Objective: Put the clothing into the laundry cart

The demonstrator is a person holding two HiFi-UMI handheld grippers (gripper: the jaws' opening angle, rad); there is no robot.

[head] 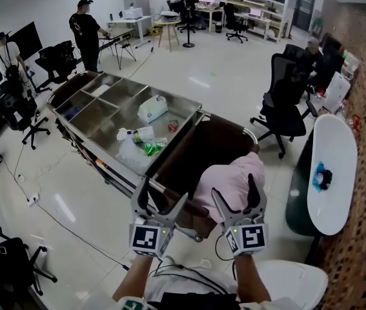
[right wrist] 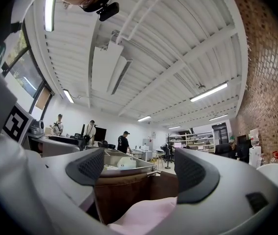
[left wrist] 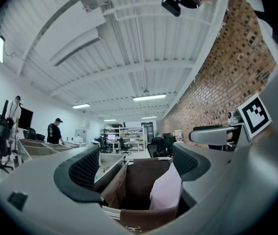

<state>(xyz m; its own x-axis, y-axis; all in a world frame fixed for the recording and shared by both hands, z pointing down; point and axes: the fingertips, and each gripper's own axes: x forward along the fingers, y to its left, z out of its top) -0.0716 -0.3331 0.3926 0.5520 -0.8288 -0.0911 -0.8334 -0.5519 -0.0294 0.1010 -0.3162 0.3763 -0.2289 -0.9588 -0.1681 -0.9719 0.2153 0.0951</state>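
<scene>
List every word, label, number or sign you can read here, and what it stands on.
No text can be read.
Cubes on the left gripper and right gripper: square black-and-white markers, no letters.
Labels of the packages on the steel table: too small to read.

The left gripper's (left wrist: 136,166) jaws stand apart, gripping nothing, and just beyond them the brown cart (left wrist: 139,179) holds pink clothing (left wrist: 167,192) draped at its right side, with a person (left wrist: 55,131) far off left.
</scene>
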